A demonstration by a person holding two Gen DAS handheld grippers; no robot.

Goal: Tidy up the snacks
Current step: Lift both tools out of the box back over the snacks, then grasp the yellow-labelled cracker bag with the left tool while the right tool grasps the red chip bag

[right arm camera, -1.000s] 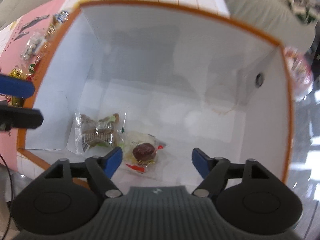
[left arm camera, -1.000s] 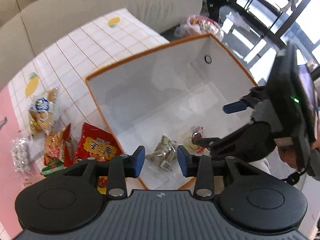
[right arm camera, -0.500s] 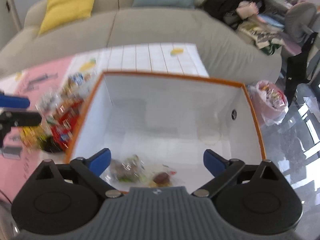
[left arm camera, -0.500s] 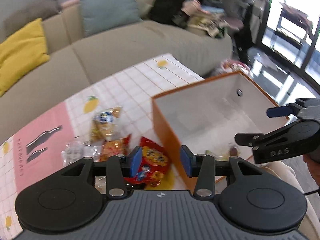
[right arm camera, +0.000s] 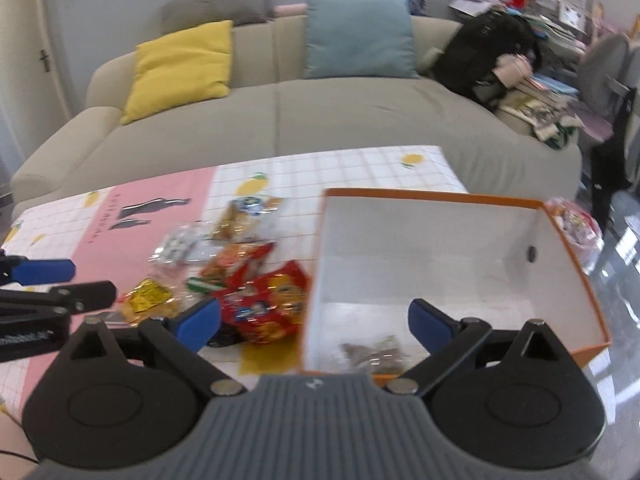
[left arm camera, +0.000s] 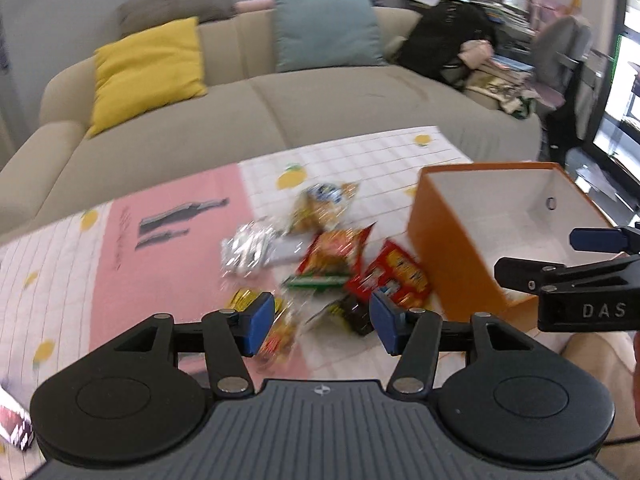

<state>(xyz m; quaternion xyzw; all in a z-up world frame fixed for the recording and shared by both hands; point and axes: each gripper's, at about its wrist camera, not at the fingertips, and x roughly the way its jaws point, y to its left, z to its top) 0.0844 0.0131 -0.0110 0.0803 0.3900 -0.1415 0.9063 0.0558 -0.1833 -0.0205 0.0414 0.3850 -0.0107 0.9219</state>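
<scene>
- Both our claws have pulled up and back from the orange box [right arm camera: 576,276]; we now look across the counter [left arm camera: 120,264].
- Our left claw [left arm camera: 322,322] hovers spread apart and empty; loose snack packets [left arm camera: 332,256] lie just ahead of it.
- Crinkly, light and slippery by our judgement, they want pinching at a sealed edge.
- Our right claw [right arm camera: 314,326] gapes wide, empty; one packet [right arm camera: 374,354] lies boxed just beyond.

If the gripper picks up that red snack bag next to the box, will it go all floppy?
Probably yes. The red snack bag looks like thin crinkly foil, so it would likely sag and bend. It seems puffy and light. Its shiny surface might slip between the right gripper pads.
</scene>
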